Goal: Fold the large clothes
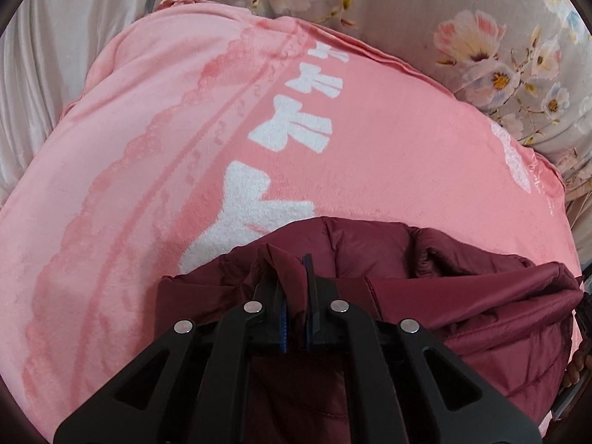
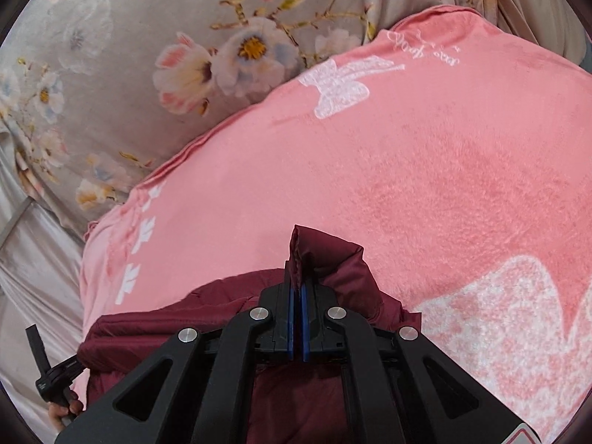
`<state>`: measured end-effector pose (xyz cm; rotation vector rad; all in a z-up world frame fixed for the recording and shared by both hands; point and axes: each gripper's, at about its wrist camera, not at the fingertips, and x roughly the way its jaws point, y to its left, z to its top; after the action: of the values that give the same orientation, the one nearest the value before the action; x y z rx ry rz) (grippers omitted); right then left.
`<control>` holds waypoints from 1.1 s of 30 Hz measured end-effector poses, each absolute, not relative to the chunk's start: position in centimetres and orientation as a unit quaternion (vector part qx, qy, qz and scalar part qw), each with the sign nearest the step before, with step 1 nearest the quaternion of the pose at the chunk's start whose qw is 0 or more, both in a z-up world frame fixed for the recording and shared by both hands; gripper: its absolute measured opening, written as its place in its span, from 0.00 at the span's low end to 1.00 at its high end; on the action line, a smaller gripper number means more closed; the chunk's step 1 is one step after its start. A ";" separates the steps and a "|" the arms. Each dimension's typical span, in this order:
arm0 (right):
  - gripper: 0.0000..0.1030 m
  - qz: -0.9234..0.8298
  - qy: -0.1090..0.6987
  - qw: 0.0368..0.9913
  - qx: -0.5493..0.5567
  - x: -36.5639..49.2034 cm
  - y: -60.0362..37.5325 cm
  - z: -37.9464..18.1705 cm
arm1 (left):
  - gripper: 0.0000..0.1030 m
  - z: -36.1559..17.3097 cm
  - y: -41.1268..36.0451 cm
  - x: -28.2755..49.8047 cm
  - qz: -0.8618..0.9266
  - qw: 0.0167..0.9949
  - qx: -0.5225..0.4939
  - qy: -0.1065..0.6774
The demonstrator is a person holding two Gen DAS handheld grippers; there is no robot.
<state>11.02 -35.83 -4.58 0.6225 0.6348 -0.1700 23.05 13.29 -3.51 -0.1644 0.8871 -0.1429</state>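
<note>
Garment edge is being pinched by both tools: the maroon padded jacket is being held in the left tool and right tool, presumably for drawing a fold across the pink blanket on the bed; no containers are being shown

My maroon puffer jacket is quilted, slightly shiny and bunched in soft folds — it lies over the pink blanket on the bed. Two pinched ridges of its fabric stand up, one at each side of the garment.
</note>
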 end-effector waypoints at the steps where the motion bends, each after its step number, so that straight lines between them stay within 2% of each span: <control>1: 0.02 -0.083 0.310 0.898 0.301 11.2 -35.8 -4.9 | 0.06 -3.8 13.2 23.2 -0.069 0.897 -0.079 0.429; 8: 0.03 -0.086 0.319 0.896 0.295 11.8 -35.5 -6.4 | 0.08 -5.4 12.8 23.9 -0.079 0.901 -0.084 0.417; 10: 0.08 -0.074 0.310 0.897 0.307 11.3 -35.9 -6.1 | 0.09 -5.3 13.0 23.8 -0.084 0.902 -0.092 0.413; 12: 0.17 -0.063 0.287 0.900 0.322 10.1 -36.5 -5.0 | 0.10 -4.7 13.5 23.6 -0.087 0.901 -0.103 0.412; 13: 0.21 -0.062 0.271 0.903 0.326 9.2 -36.7 -4.2 | 0.15 -3.8 13.9 23.2 -0.088 0.903 -0.106 0.407; 14: 0.31 -0.064 0.248 0.911 0.324 7.9 -36.8 -2.9 | 0.22 -2.7 14.3 22.5 -0.090 0.908 -0.108 0.395; 15: 0.34 -0.066 0.231 0.918 0.315 6.9 -36.7 -1.8 | 0.29 -1.4 14.6 21.7 -0.091 0.915 -0.108 0.378; 17: 0.34 -0.060 0.213 0.931 0.289 5.6 -35.8 0.4 | 0.62 1.8 15.2 19.9 -0.078 0.935 -0.097 0.331; 19: 0.34 -0.045 0.208 0.939 0.269 5.3 -34.4 2.1 | 0.63 5.4 15.0 18.1 -0.064 0.955 -0.074 0.281; 23: 0.31 -0.007 0.238 0.950 0.200 7.1 -29.2 4.1 | 0.59 8.6 10.8 17.4 -0.126 0.951 -0.054 0.279; 26: 0.28 0.007 0.273 0.954 0.120 9.5 -23.9 3.5 | 0.56 7.3 5.7 17.9 -0.169 0.937 -0.024 0.304; 29: 0.27 0.036 0.309 0.947 0.087 11.7 -20.6 1.9 | 0.51 4.0 1.2 18.8 -0.193 0.921 0.004 0.338; 33: 0.26 0.039 0.342 0.937 0.054 13.7 -18.7 -0.5 | 0.51 -0.1 -1.7 19.8 -0.197 0.907 0.016 0.371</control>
<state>13.66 -18.66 -0.54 0.1096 0.6994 0.0788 19.77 -1.72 -0.06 0.0328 0.7650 -0.4070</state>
